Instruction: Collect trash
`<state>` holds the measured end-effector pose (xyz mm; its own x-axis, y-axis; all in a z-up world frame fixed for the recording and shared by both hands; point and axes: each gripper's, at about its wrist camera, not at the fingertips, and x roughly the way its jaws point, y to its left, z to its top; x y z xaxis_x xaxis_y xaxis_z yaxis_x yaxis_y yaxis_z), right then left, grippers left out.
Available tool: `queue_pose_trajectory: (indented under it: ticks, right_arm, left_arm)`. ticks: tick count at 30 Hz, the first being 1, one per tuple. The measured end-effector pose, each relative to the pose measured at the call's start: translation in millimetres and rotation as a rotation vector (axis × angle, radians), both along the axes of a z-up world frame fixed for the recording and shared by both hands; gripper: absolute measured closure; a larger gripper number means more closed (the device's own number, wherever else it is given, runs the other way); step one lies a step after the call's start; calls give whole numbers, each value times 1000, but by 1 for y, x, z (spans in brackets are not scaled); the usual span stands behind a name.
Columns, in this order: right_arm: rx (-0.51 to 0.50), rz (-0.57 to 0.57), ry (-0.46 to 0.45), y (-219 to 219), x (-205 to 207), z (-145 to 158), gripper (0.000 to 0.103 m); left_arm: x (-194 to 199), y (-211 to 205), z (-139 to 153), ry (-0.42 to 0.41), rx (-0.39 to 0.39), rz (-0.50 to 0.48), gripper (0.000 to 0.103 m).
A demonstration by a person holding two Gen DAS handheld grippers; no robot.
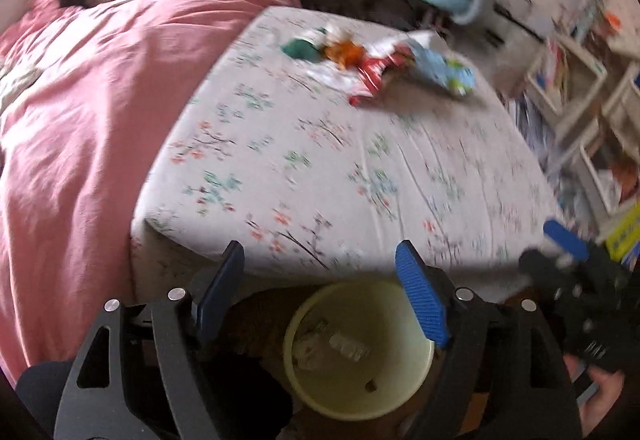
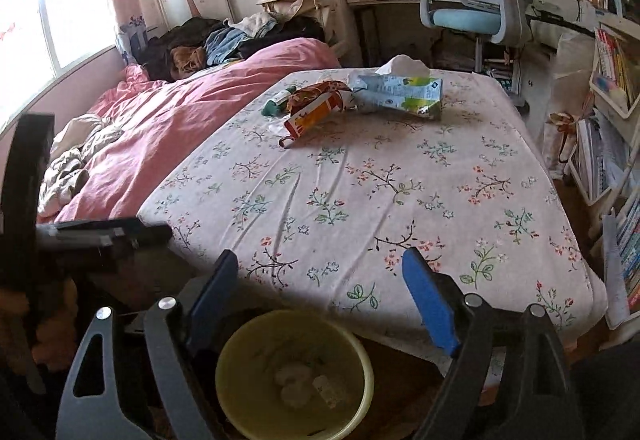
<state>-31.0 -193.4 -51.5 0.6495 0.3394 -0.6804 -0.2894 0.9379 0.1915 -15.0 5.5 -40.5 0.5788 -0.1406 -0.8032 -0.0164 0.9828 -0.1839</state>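
Both my grippers, left [image 1: 320,292] and right [image 2: 322,300], hang released and empty over the round pale-yellow plastic bin [image 2: 294,372] at the bed's near foot, which already holds scraps. I judge they sit here for dropping. Remaining trash waits far across the floral sheet [image 2: 360,200]: a red-and-orange snack wrapper [image 2: 316,112] and a crumpled blue-green packet [image 2: 400,94].
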Motion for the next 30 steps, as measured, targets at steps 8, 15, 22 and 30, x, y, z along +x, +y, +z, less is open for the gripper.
queue_pose_trajectory:
  ticks: [8, 15, 22, 30]
  right_arm:
    - [-52, 18, -44, 9, -3, 1, 22]
    - [-75, 18, -68, 15, -5, 3, 22]
    - [-94, 32, -76, 20, -6, 3, 21]
    - [-96, 33, -77, 21, -6, 3, 20]
  left_arm:
    - [1, 9, 7, -42, -23, 68, 28]
    - [-1, 12, 11, -56, -36, 92, 28]
    - [-1, 14, 11, -65, -37, 102, 28]
    - [-1, 15, 11, -66, -39, 105, 28]
